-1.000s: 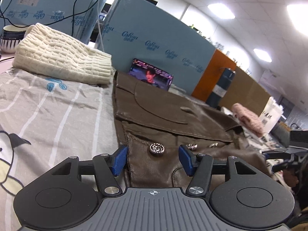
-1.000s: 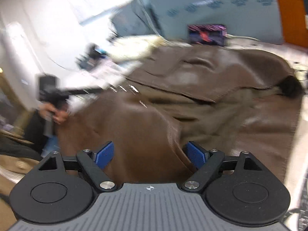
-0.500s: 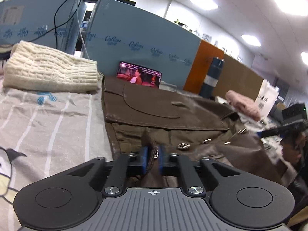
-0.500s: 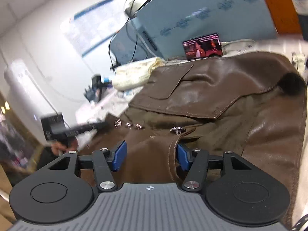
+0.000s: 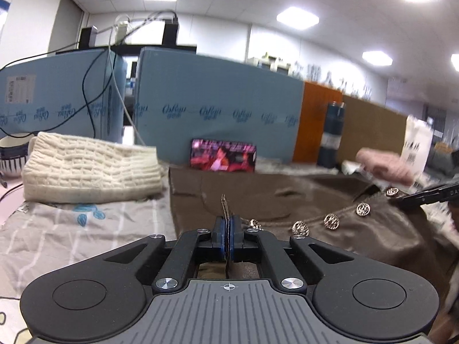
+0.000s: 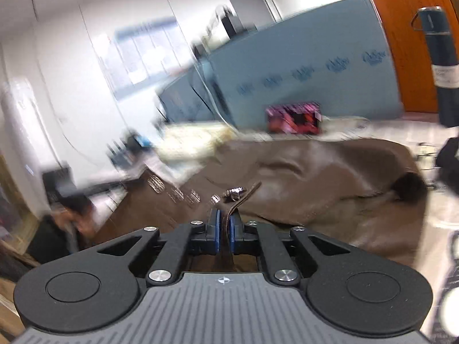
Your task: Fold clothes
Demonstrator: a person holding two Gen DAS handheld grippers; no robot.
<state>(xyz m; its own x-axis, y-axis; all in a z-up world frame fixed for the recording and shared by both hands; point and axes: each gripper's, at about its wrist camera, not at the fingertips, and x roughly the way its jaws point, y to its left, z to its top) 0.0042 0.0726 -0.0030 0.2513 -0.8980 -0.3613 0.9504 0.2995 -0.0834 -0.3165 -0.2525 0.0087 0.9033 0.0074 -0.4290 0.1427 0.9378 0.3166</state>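
A brown leather jacket [image 5: 287, 197] with metal buttons [image 5: 331, 221] lies on a striped bedsheet [image 5: 71, 229]. My left gripper [image 5: 228, 236] is shut on the jacket's front edge, which is lifted off the sheet. In the right wrist view the same jacket [image 6: 315, 177] shows blurred. My right gripper [image 6: 224, 230] is shut on another part of that buttoned edge, near a button [image 6: 235, 192]. The other gripper's tip shows at the far right of the left wrist view [image 5: 424, 197].
A folded cream knit sweater [image 5: 86, 172] lies at the back left beside a bowl [image 5: 11, 154]. A phone [image 5: 223, 159] playing video leans on blue foam boards [image 5: 215, 109]. A dark flask [image 5: 332, 134] and a pink garment [image 5: 384, 166] sit at the back right.
Both grippers have closed on the jacket's buttoned edge and lifted it. The views have tilted up, and the right view is motion-blurred.
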